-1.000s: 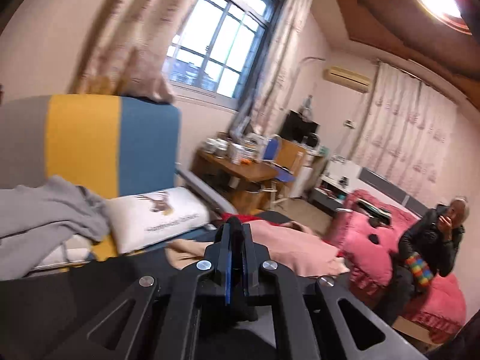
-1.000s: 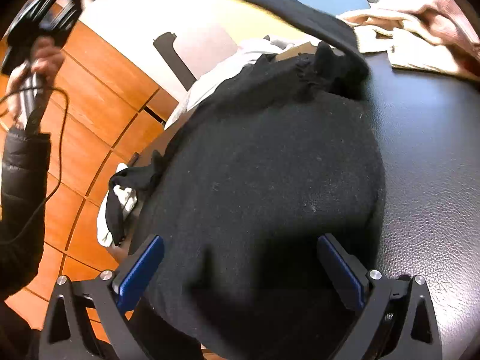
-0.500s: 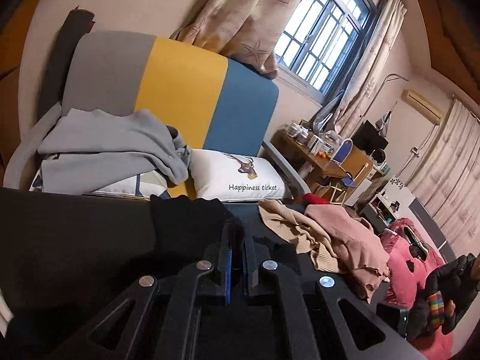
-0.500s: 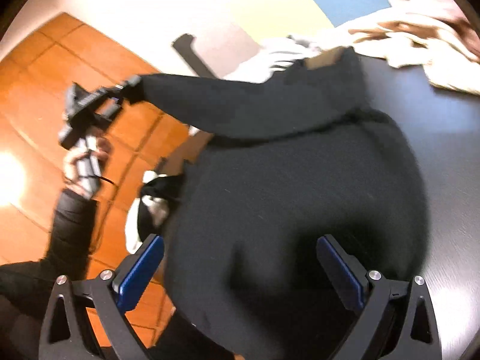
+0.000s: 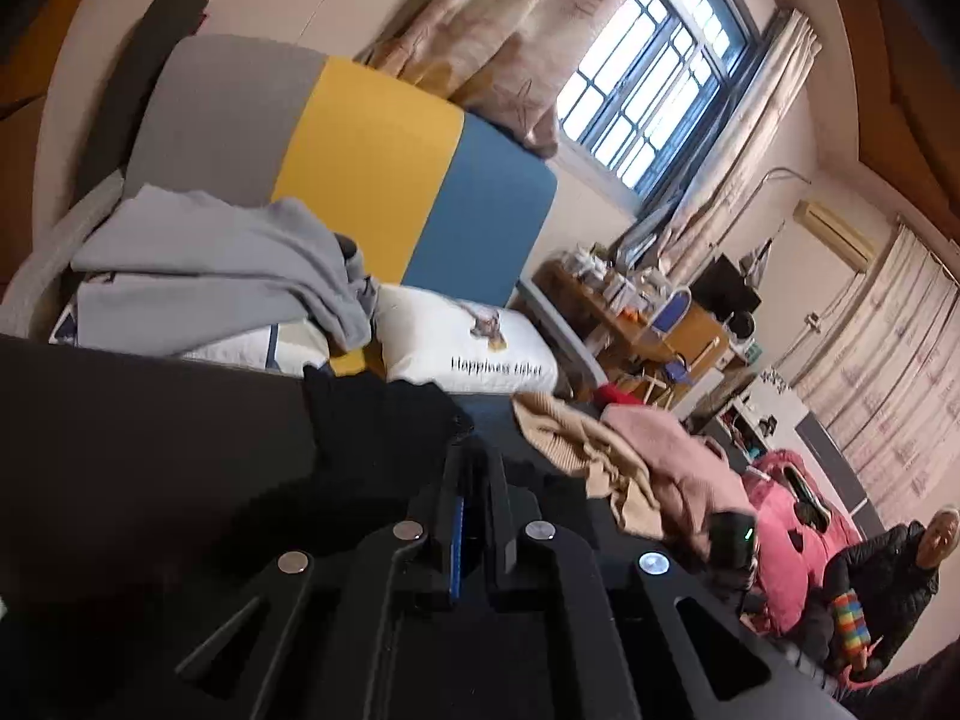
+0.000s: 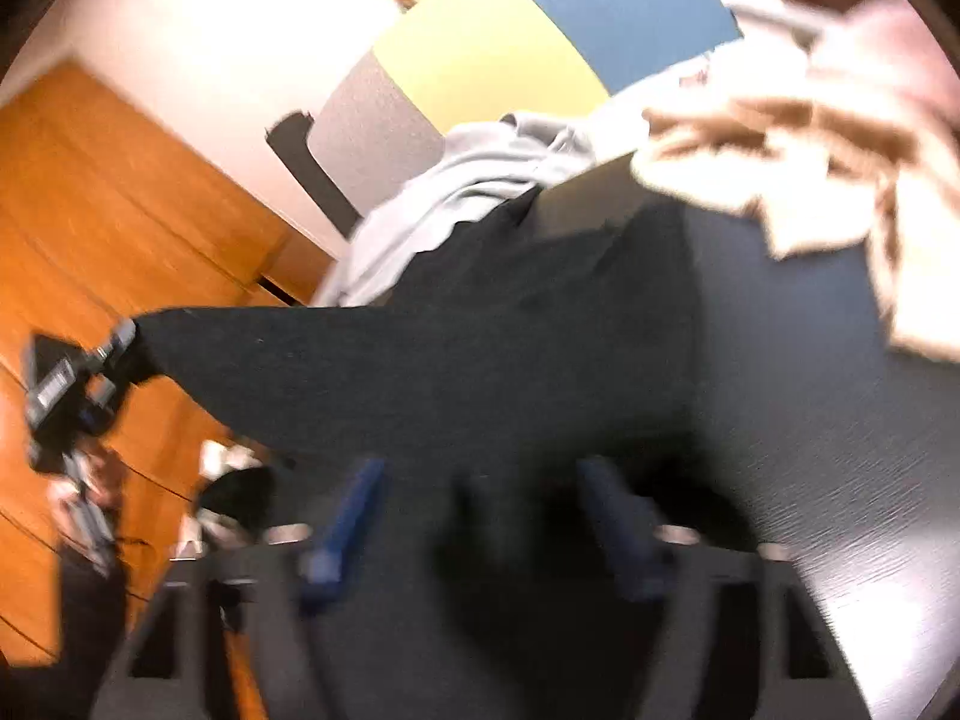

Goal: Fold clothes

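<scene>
Black garment [image 6: 480, 360] spread on dark counter [image 6: 840, 450], sleeve drawn out taut toward left gripper [image 6: 78, 384], whose fingers are pinched shut on sleeve end. Sleeve's long axis runs sideways across right wrist view. Right gripper [image 6: 480, 516] over garment body, fingers parted, gripping nothing; view blurred. Judgement: the left gripper is in place for the sleeve fold, carrying the sleeve back across the body toward the right gripper. Beige clothes [image 5: 576, 438] lie near, beyond garment.
</scene>
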The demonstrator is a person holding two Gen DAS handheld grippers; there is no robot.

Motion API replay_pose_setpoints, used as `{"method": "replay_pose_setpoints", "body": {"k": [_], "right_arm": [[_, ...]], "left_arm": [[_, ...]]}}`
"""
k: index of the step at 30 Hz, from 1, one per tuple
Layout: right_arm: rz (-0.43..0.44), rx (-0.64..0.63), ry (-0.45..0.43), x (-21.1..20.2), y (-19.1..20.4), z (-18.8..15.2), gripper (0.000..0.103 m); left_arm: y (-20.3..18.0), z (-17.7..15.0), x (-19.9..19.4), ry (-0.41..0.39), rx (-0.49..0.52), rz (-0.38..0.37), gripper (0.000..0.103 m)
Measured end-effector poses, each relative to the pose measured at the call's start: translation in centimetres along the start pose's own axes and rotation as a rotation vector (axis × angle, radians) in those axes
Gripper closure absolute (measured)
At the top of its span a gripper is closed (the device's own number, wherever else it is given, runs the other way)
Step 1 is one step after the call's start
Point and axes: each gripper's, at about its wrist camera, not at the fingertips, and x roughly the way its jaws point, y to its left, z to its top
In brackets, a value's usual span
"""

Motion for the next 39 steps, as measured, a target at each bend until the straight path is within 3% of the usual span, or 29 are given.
{"method": "replay_pose_setpoints", "body": {"k": [1,5,12,13,14,16,18,23,29,32,34,37,39], "right_arm": [[-0.033,-0.030,-0.007,-0.4,0.1,0.3,0.054],[-0.142,-0.019,-0.060,-1.1,-1.7,2.5,0.054],[-0.260,0.023,0.045,4.2,-5.6,6.8,0.054],[-0.277,0.023,0.062,5.0,-5.9,7.2,0.062],[-0.292,0.002,0.065,5.0,-5.9,7.4,0.077],[-0.305,-0.042,0.062,4.9,-5.2,7.7,0.089],[-0.355,-0.106,0.035,4.2,-4.2,7.9,0.090],[-0.455,-0.130,0.035,4.1,-5.1,7.6,0.090],[-0.453,-0.086,0.024,4.0,-6.7,7.5,0.090],[-0.416,-0.056,-0.027,3.2,-6.6,8.1,0.090],[-0.412,-0.041,-0.051,2.6,-6.5,8.5,0.082],[-0.383,-0.145,-0.070,1.6,-4.3,7.8,0.080],[-0.300,-0.264,-0.017,2.0,-1.7,6.3,0.079]], "left_arm": [[0.4,-0.3,0.3,0.009,-0.006,0.005,0.100],[2.0,-1.3,1.2,0.028,-0.046,0.018,0.100],[3.2,-1.6,-0.1,0.007,-0.064,0.017,0.100],[3.3,-1.4,-0.4,0.000,-0.068,0.010,0.100],[3.4,-1.3,-0.7,-0.008,-0.072,0.003,0.100],[3.8,-1.3,-1.2,-0.034,-0.095,-0.018,0.100],[4.3,-1.6,-1.2,-0.045,-0.118,-0.014,0.100],[7.3,-4.9,2.6,0.087,-0.166,0.120,0.100],[12.4,-8.4,5.4,0.154,-0.313,0.223,0.100],[14.3,-7.6,5.6,0.114,-0.363,0.205,0.100],[14.6,-7.1,6.1,0.118,-0.365,0.224,0.100],[14.0,-6.5,7.0,0.145,-0.335,0.223,0.100],[13.7,-6.2,7.6,0.162,-0.326,0.216,0.100]]}}
